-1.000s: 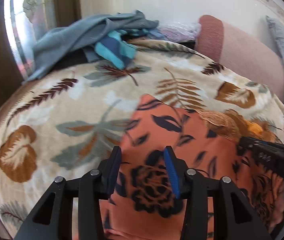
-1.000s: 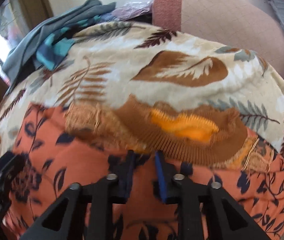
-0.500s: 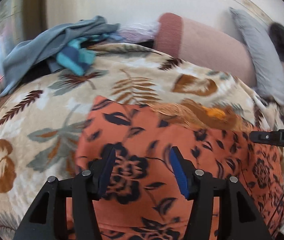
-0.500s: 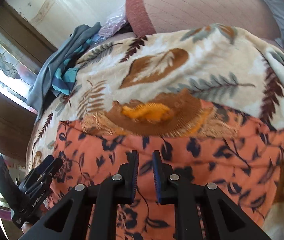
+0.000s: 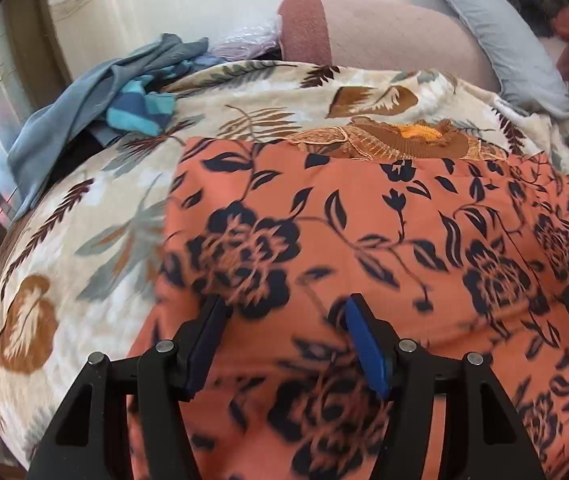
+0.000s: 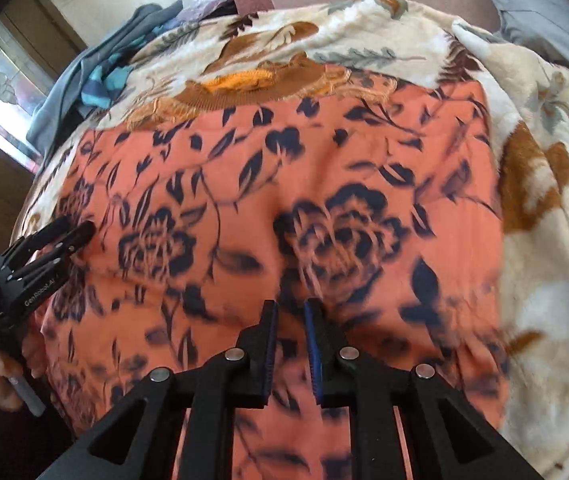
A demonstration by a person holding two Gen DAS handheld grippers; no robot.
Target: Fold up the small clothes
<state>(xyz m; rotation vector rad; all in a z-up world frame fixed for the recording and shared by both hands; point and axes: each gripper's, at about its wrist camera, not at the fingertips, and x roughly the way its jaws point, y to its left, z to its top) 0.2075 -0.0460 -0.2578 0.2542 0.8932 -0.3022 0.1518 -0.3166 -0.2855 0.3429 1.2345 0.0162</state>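
Orange floral garment (image 5: 384,216) lay spread flat on leaf-print blanket (image 5: 84,216), brown knit collar (image 5: 404,140) at its far edge. My left tongs (image 5: 280,340) stood wide apart over garment's near-left part, gripping nothing. My right tongs (image 6: 289,344) nearly together, narrow gap; could not tell whether cloth was pinched. Judged both were positioned near hem for next fold. Grey clothes pile (image 5: 96,92) lay beyond garment's left corner.

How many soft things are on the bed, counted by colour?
Orange floral garment: 1
Brown knit garment: 1
Blue-grey clothes pile: 1
Leaf-print blanket: 1
Pink bolster: 1
Grey pillow: 1
Total: 6
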